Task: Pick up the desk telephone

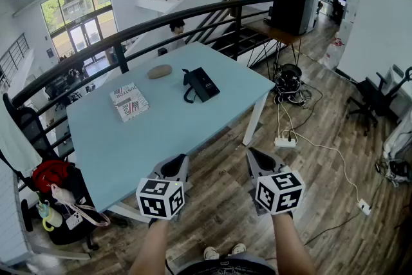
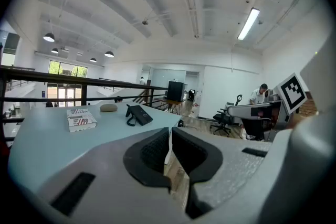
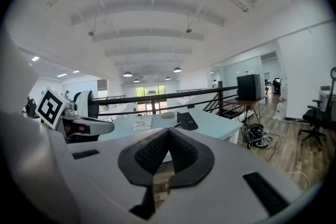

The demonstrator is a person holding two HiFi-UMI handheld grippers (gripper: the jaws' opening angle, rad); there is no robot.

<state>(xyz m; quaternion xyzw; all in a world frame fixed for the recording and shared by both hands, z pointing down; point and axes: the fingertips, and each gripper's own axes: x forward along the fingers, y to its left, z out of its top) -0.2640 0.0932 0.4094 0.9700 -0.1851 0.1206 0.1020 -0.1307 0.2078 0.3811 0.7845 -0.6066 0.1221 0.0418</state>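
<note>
1. Only one pale blue table (image 1: 161, 138) is in view.
2. Two grippers hover at its near edge, the left gripper (image 1: 172, 167) and the right gripper (image 1: 261, 159), each with jaws pressed together on nothing.
3. One book (image 1: 129, 102) lies left of centre.
4. One black desk telephone (image 1: 201, 84) sits toward the far side, well apart from both grippers.
5. One brown lump (image 1: 159, 71) lies near the far edge.

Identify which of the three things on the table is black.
The desk telephone; the book is white with red print, and the rounded lump is tan.
</note>
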